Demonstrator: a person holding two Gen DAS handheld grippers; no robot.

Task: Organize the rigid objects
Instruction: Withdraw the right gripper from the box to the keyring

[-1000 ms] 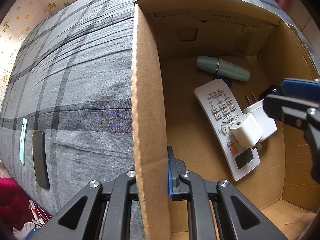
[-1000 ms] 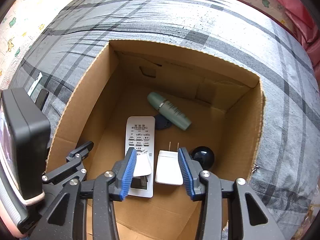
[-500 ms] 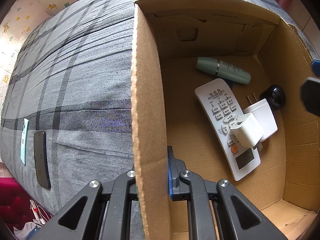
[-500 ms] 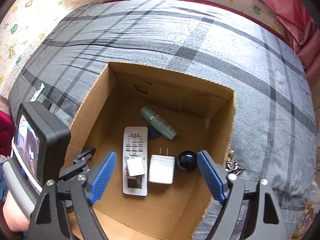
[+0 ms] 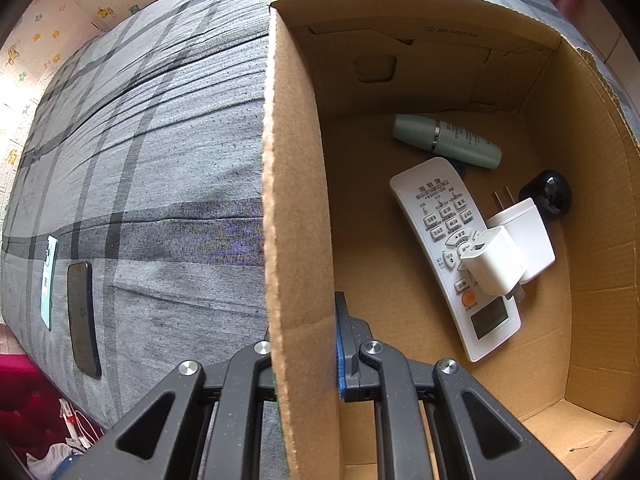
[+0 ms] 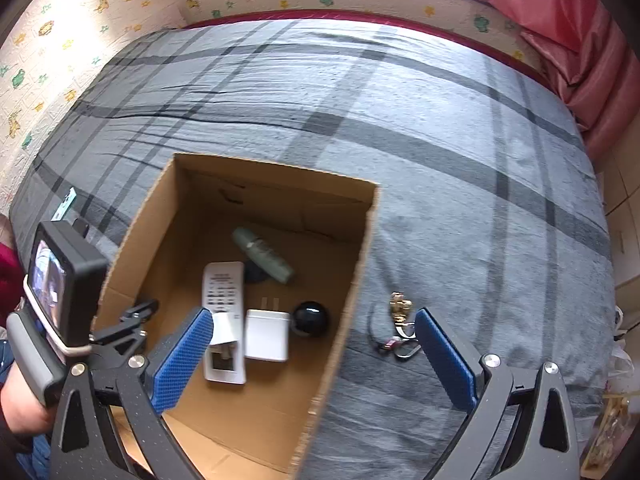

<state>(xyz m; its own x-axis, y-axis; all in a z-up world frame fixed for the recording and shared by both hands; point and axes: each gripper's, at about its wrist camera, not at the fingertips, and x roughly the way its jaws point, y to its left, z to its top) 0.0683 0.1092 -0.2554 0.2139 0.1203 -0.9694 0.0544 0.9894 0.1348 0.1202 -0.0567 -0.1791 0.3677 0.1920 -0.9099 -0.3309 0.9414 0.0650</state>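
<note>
Right gripper (image 6: 312,364) now higher, jaws wide; left gripper (image 5: 304,344) jaws clamping cardboard box (image 5: 296,200) wall.

a: what's holding it all?
b: a bed (image 6: 440,128) with a grey plaid cover, creased toward the far left

a: and right on it?
b: an open box (image 6: 348,312) near the front, keys (image 6: 396,332) just right of the box. well left of it, by the bed's edge, a dark phone (image 5: 82,316) and a mint phone (image 5: 48,280) lie side by side, flat
</note>
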